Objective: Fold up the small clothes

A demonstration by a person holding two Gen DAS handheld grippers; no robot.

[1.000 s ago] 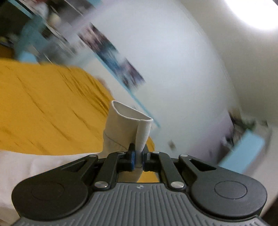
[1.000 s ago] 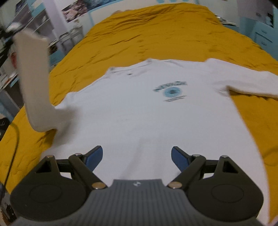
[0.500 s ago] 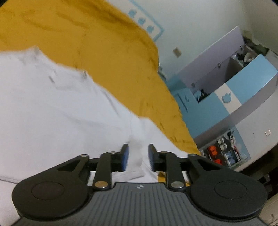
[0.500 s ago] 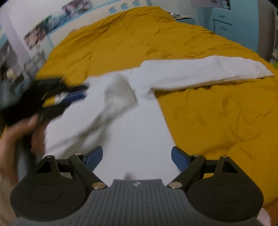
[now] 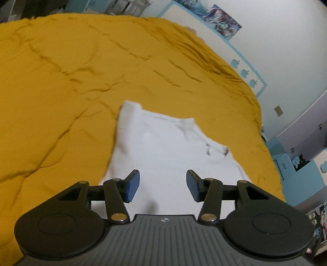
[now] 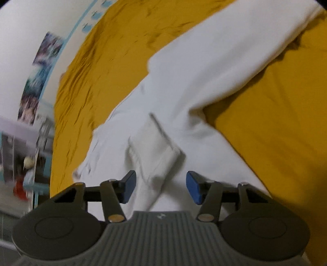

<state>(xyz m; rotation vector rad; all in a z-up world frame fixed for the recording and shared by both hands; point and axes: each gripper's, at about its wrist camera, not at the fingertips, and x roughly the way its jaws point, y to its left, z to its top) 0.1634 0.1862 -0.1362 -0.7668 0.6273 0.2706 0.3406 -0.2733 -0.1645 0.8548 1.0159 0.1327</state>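
Since the earlier frame the left gripper (image 5: 163, 185) has let go of the sleeve cuff it pinched; its jaws are opening, nothing between the blue pads. Right gripper (image 6: 161, 186), wide apart earlier, is now closing; jaws stand either side of the folded-in sleeve (image 6: 155, 151) w/o pressing it. White shirt (image 5: 163, 147): soft knit, lying flat on the bed, collar end away from the left camera, small dark marks near the neckline, not legible. Other sleeve (image 6: 224, 57) stretched out straight on the bedspread (image 5: 61, 81): mustard yellow, matte, creased in long wrinkles. Poster (image 5: 220, 18) on the white wall, blurred; no text readable.
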